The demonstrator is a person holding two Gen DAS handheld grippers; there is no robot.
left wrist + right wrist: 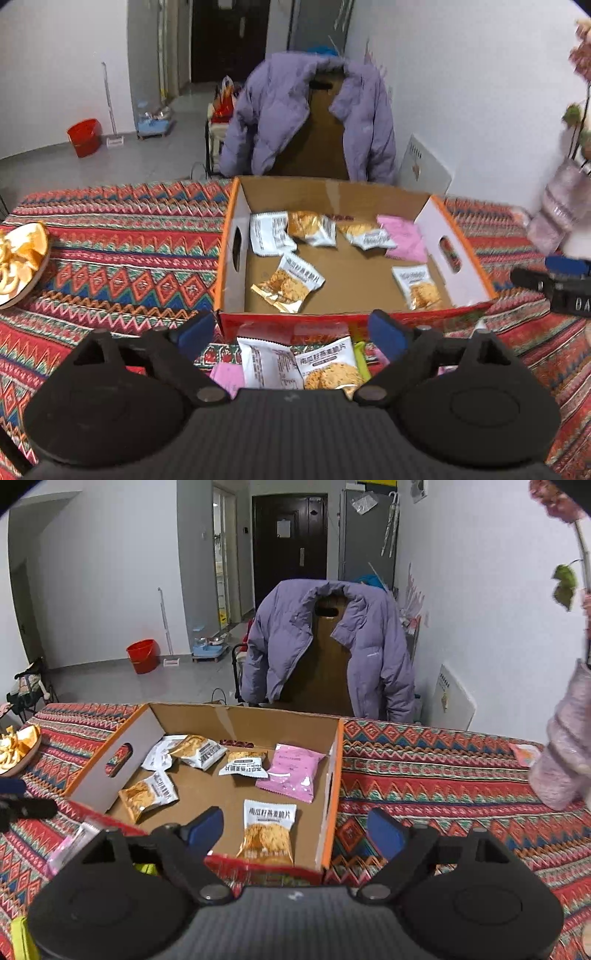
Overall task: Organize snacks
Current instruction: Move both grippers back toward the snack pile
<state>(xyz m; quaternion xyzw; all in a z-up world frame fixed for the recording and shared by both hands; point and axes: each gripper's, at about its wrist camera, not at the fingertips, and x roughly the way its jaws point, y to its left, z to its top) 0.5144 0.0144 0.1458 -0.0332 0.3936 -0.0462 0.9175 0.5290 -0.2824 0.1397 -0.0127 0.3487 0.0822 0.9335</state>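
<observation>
- Nearest the left wrist camera, the left tongs (293, 332) stand wide apart with nothing between their blue pads (195, 330); they hang above a small heap of snacks just in front of the box.
- That heap, lying on the patterned cloth (122, 236) of the bench, holds a white packet (264, 363) showing its printed back, a biscuit packet (328, 367) beside and partly over it, a pink packet (229, 376) at the left edge and a yellow-green wrapper (360, 356) at the right.
- Beyond them sits the cardboard box (236, 221), open at the top, with orange edges, a red front wall and a handle hole in each side wall.
- Inside the box lie several white-and-gold biscuit packets scattered over the floor, and one pink pouch (291, 771) towards the far right side.
- From the right wrist camera, the right tongs (295, 830) are also spread wide and empty, above the near right corner of the box.
- One upright-facing biscuit packet (267, 829) lies against the front wall, seen between the right tongs' pads.
- At the left end of the bench, a plate (22, 291) carries orange peel.
- Behind the bench, a purple jacket (373, 642) hangs over a chair back.
</observation>
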